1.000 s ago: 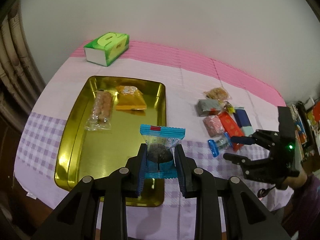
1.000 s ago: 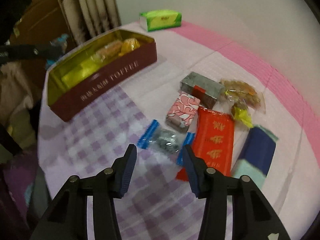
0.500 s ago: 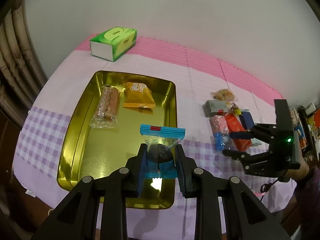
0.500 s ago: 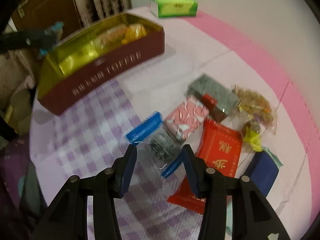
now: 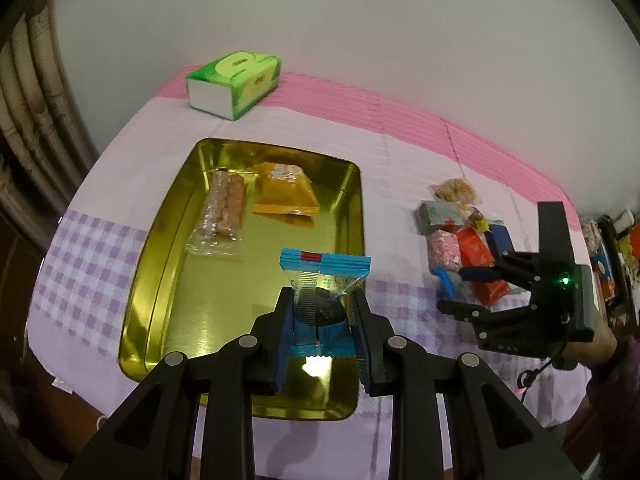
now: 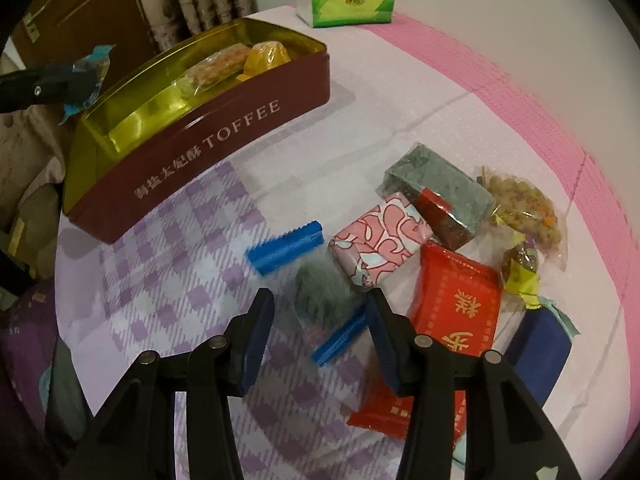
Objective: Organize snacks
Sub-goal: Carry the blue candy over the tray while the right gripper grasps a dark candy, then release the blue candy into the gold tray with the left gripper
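Both views are lit by warm, fairly dim indoor light from above, and colours lean yellowish. The gold tin (image 5: 160, 280) mirrors it: a small bright glare spot sits on its floor near the close end, and its inner walls glow in the right wrist view. Shadows are soft, one falling beside the tin on the tablecloth (image 6: 360, 92). Fisheye distortion bends the table edge and the tin's long side into curves, and black vignette fills the corners. The blue-ended packet (image 6: 308, 276) in the right wrist view is smeared by motion blur; the curtains (image 5: 32, 120) lie in shade.
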